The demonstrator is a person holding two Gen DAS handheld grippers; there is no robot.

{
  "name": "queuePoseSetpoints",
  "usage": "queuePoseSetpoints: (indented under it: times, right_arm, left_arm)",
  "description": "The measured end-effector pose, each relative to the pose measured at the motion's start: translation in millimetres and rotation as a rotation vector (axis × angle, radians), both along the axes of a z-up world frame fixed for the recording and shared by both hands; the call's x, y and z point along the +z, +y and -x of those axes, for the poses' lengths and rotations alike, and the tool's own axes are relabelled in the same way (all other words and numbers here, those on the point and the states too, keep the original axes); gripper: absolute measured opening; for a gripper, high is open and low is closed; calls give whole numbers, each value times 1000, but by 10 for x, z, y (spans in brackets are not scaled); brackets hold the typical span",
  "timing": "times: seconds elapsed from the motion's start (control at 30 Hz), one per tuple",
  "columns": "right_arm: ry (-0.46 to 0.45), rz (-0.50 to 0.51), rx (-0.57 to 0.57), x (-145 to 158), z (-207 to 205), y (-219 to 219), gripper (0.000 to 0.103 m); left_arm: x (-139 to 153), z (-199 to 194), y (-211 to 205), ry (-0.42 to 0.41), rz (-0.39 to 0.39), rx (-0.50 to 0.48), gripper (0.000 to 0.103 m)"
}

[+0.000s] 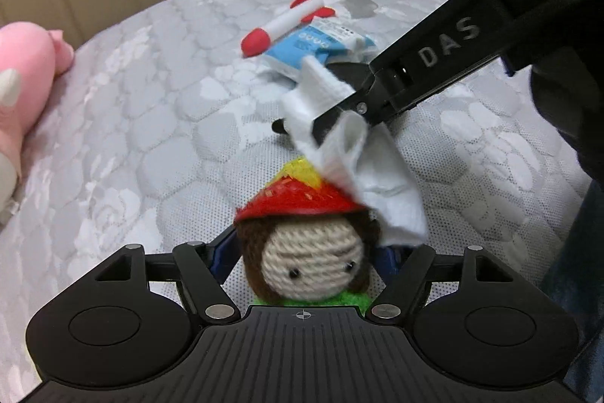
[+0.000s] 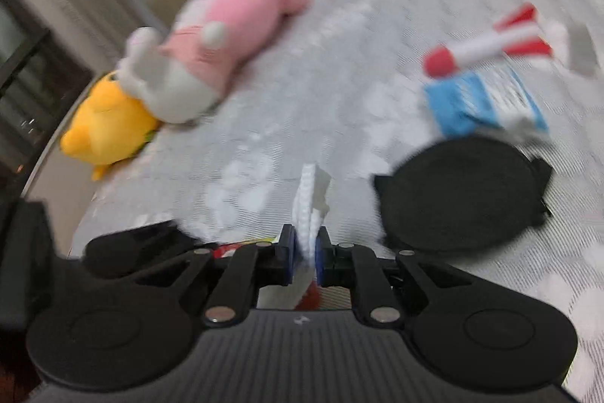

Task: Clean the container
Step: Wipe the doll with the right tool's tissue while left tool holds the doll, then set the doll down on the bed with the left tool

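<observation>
Wiping of a crocheted doll with a white cloth is shown, above a bed.

The doll, with red hat and brown hair, is seen between the fingers of the left gripper; whether the pads press on it cannot be told, as they are hidden behind it. The right gripper is closed tight on the folded cloth, which is laid against the hat's right side. A black round container is left on the mattress, just beside a blue-and-white packet and a red-and-white toy rocket. A pink plush and a yellow plush are seen near the headboard.
</observation>
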State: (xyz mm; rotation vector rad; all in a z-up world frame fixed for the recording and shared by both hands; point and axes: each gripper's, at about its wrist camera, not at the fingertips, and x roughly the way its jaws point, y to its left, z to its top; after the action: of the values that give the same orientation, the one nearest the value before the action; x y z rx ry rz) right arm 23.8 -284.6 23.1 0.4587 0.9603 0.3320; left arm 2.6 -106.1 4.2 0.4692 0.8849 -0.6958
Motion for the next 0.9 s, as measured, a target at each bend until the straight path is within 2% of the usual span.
queuePoseSetpoints:
  times: [0.13,0.23,0.3,0.4,0.5,0.53,0.67,0.7,0.77,0.83,0.9]
  right_arm:
    - [47,73,-7,-110,-2,6,12]
    - [71,143,8,-182,-13,55,12]
    - [86,177,15,-234,-25,84,12]
    - [109,184,40,-291,-29,117,12]
    - [93,154,91,-268,1,192,12]
    - [80,125,112,-237,11,230,12]
    - [20,-105,179,-86,18,379,12]
    - [2,-121,192,-60,13,435,12]
    - [-2,-82,205,-85,-14,556,12]
    - [34,16,200,-192,-46,647,13]
    - [61,71,180,-277,-71,632,13]
  left_arm:
    - [81,-36,54,-3,46,16,75]
    - [68,-179,158,44,70,86,76]
    - [85,-337,311,89,80,184,78]
    - [145,-533,661,107,80,361,87]
    - [205,-726,1011,124,80,537,89]
    - [246,-728,1102,121,88,549,93]
    - [279,-633,1194,168,124,503,94]
    - [262,-604,1174,190,128,478,94]
    - [207,-521,1050,219,110,399,94]
    - [161,-436,860,203,61,320,94]
    - [116,-361,678,186,20,256,94]
